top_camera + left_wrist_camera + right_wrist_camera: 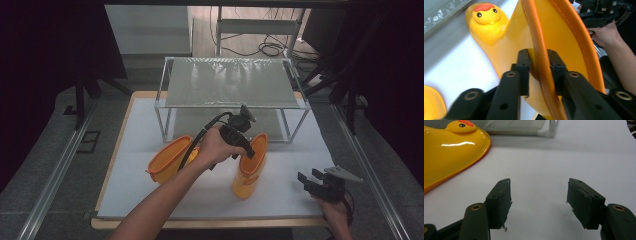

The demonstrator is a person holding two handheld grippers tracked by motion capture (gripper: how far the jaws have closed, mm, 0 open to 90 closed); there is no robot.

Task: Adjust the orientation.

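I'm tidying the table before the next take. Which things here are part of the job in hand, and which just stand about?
In the job:
- upright yellow boot, its orange rim clamped by the left gripper

Standing about:
- second boot, lying on its side
- metal rack
- right gripper, open, apart from both boots

The left gripper (248, 150), reaching toward twelve o'clock, has its jaws seemingly clamped tight; the right gripper (309, 177) at four o'clock rests with jaws wide apart.
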